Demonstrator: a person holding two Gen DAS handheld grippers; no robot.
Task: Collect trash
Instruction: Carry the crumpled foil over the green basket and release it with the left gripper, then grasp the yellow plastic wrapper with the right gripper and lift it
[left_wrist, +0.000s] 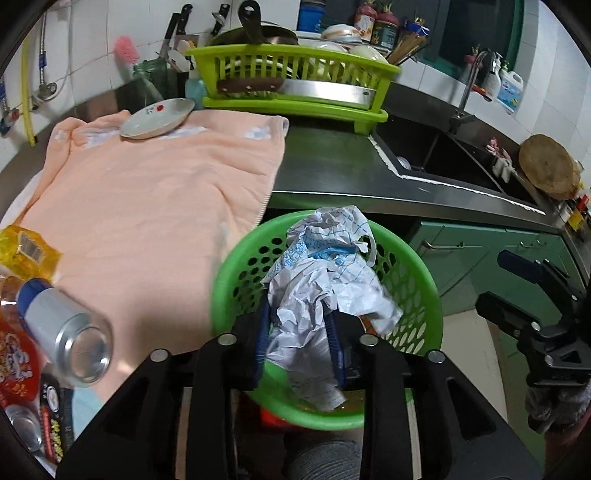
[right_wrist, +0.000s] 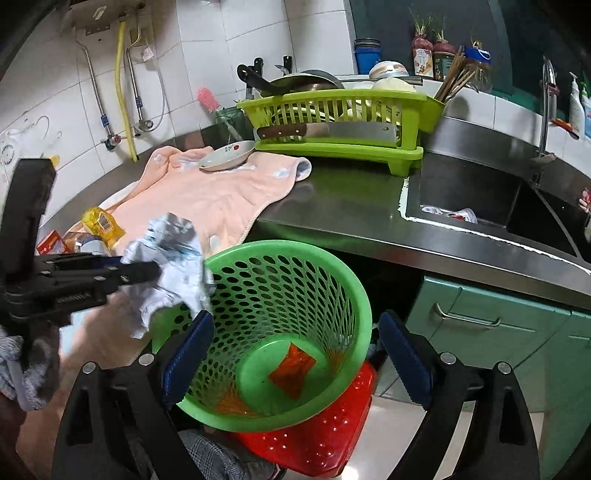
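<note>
Left gripper (left_wrist: 299, 347) clamps crumpled white wrapper (left_wrist: 325, 280) over the green perforated basket (left_wrist: 236, 266); right gripper (right_wrist: 295, 354), jaws apart, hangs above it.

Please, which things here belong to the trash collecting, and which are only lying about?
For the job: crumpled paper in left gripper; green basket; can; orange wrapper.
Lying about: plate; pink towel; dish rack; knife.

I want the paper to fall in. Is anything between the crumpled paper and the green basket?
Nothing visible blocks it. The crumpled paper, between the left gripper's fingers, hangs over the green basket's open mouth. Inside lies only an orange wrapper, flat on the bottom.
</note>
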